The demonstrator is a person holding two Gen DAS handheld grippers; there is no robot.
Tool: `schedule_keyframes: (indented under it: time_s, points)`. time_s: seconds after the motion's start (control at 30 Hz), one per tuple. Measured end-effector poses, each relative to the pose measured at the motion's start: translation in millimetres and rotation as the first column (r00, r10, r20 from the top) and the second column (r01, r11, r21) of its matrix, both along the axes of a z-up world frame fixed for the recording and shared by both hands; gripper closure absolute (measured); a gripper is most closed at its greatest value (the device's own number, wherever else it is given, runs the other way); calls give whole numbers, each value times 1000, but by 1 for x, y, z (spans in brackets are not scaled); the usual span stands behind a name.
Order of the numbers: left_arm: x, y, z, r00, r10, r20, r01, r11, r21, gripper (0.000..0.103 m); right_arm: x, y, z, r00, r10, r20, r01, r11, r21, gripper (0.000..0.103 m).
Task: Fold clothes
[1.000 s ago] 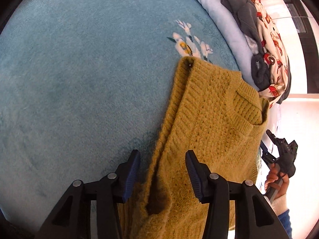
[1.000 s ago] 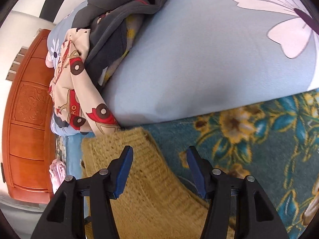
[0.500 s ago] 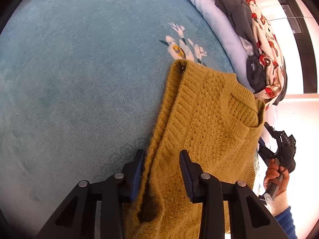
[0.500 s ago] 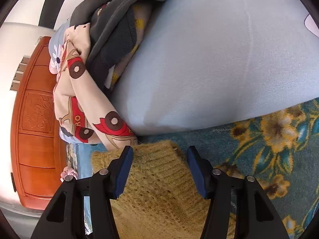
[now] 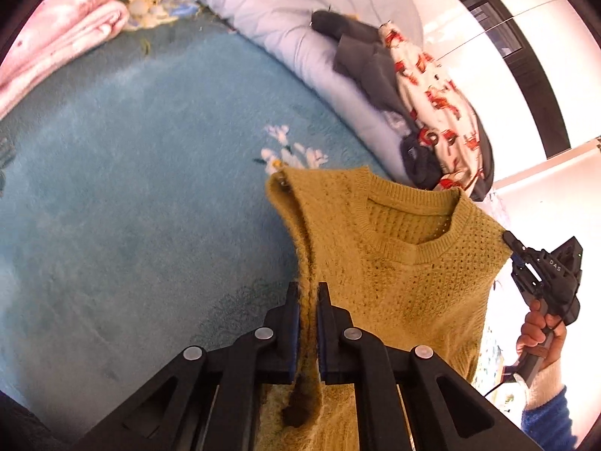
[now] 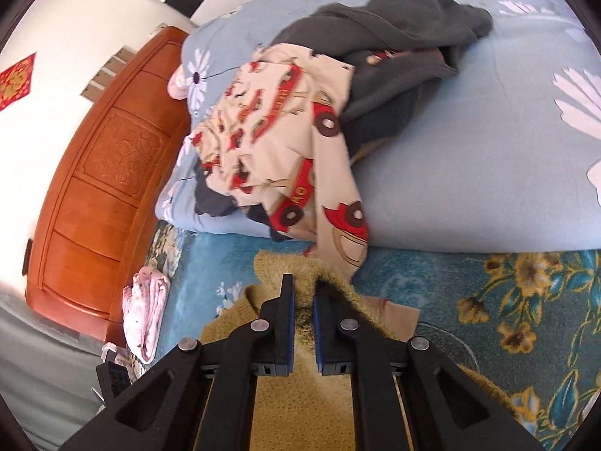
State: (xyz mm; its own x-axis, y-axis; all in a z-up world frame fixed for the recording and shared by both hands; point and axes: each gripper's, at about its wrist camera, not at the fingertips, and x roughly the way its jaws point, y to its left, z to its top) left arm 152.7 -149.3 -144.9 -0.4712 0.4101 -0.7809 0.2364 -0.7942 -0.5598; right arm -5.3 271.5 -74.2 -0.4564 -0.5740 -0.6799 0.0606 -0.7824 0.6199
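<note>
Your left gripper (image 5: 308,300) and right gripper (image 6: 303,297) are matte black plastic with blue pads (image 5: 295,329) and silver screws. White "DAS" lettering is on one; your right hand (image 5: 541,332) is bare, fuzzy blue sleeve, cream cuff.

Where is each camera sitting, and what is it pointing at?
Left wrist: rides the left gripper, looking down at the mustard sweater on the teal blanket; the right hand shows.
Right wrist: rides the right gripper, facing the clothes pile and headboard; only its fingers show.
Shared: sweater, pile, pink towel.
</note>
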Motion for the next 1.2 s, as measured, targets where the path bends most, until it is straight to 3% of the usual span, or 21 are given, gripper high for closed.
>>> schedule_keyframes:
  time_s: [0.17, 0.3, 0.43, 0.57, 0.77, 0.87, 0.9, 0.93, 0.97, 1.0, 1.13, 1.2]
  points:
    - [14, -41, 35, 985, 124, -119, -134, 988, -80, 95, -32, -67, 36, 992, 94, -88, -96, 995, -8, 95]
    - [12, -97, 50, 937, 304, -171, -325, 939, -112, 95, -58, -121, 65, 973, 168, -158, -172, 985, -9, 95]
    - [-1, -149, 42, 899, 415, -140, -432, 893, -126, 95, -85, -178, 89, 947, 236, -219, -242, 970, 2, 95]
    - [-19, -181, 27, 881, 466, -81, -473, 871, -137, 95, -106, -245, 73, 942, 281, -183, -273, 960, 66, 95]
    - [-38, -178, 0, 893, 449, 14, -441, 883, -159, 94, -111, -297, 30, 949, 300, -92, -283, 945, 165, 95]
    - [-41, -179, -6, 900, 434, 46, -422, 892, -160, 92, -96, -273, 20, 962, 266, -67, -251, 951, 179, 92]
    - [-38, -181, -7, 898, 436, 59, -425, 894, -143, 86, -90, -262, 18, 966, 252, -60, -238, 954, 181, 90]
    - [-35, -184, -9, 892, 446, 74, -435, 892, -124, 80, -84, -251, 15, 970, 238, -53, -225, 957, 184, 77]
    - [-30, -187, -11, 885, 458, 89, -449, 888, -101, 62, -78, -240, 13, 973, 224, -46, -212, 959, 186, 61]
    - [-23, -189, -14, 872, 479, 100, -474, 878, -70, 50, -72, -229, 10, 977, 210, -39, -199, 962, 189, 58]
    - [5, -192, -29, 814, 555, 169, -570, 820, 55, 44, -48, -185, 0, 988, 153, -11, -148, 969, 200, 58]
    - [16, -185, -38, 799, 568, 197, -591, 802, 89, 44, -36, -163, -5, 992, 124, 2, -122, 971, 206, 58]
